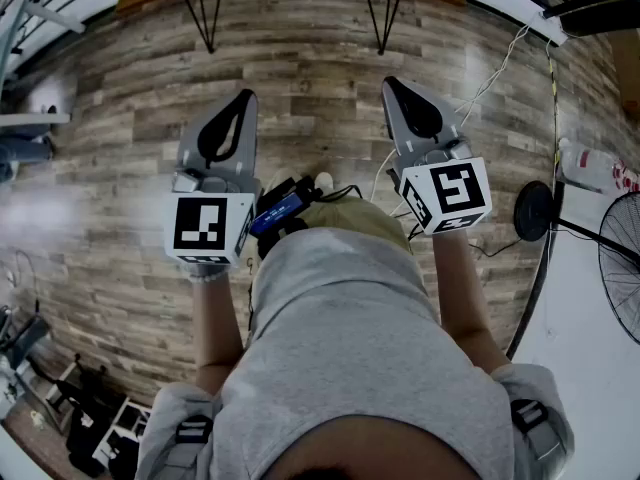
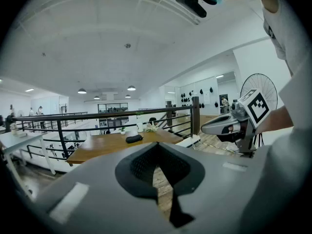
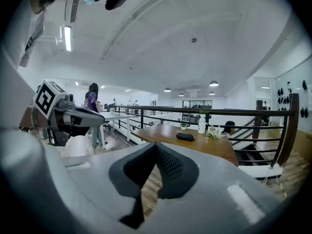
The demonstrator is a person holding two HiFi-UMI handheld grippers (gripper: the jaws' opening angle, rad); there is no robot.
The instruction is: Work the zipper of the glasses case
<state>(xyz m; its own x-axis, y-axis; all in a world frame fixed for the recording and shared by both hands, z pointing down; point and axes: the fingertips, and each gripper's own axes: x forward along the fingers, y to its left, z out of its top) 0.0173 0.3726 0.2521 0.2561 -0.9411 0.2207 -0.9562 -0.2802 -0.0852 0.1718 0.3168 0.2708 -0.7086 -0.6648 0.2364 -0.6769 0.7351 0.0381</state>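
Holding left gripper point(image 2: 157, 146) and right gripper point(image 3: 157, 146) pinched together, empty. Eyeing glasses case point(image 3: 185, 136) at one o'clock on table point(image 3: 214, 147). Likely handling light, stiff-shelled: bracing shell, pinching zipper pull.

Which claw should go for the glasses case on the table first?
Left, but barely. Both the left claw and the right claw are shut, empty and far from the glasses case on the table. The case just sits a bit nearer the left claw's aim.
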